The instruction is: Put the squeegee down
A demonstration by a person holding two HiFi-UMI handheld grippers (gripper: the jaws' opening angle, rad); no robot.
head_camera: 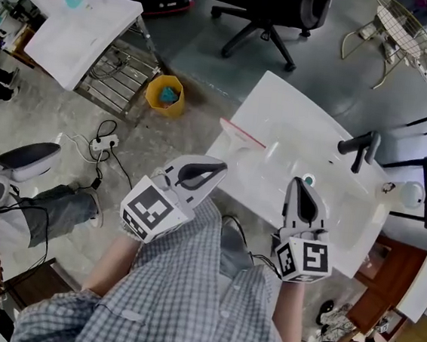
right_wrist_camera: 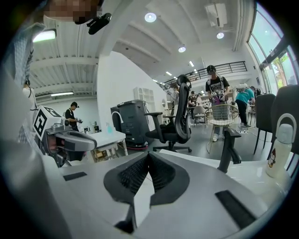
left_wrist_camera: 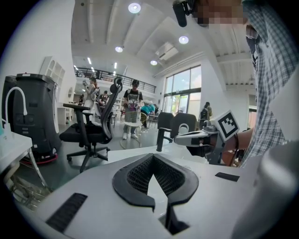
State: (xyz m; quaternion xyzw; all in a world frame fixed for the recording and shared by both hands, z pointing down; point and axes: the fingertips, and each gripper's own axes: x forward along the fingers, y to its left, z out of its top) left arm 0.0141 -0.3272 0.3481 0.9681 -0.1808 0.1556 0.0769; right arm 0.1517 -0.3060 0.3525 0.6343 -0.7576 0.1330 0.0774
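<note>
Over the checked shirt [head_camera: 207, 302], the left gripper [head_camera: 215, 168] and right gripper [head_camera: 302, 183] are both closed on nothing; the squeegee [head_camera: 242, 133] seems already down at the table's [head_camera: 295, 118] far-left edge, so best stay clear of it.

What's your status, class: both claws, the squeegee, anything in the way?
Left claw shut, empty. Right claw shut, empty. Squeegee lying on white table, apart from both claws. Nothing in the way.

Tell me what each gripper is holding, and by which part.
Nothing is held. The left gripper and the right gripper each have their fingers shut tip to tip with nothing between. The red-edged squeegee lies on the white table, clear of both.
</note>
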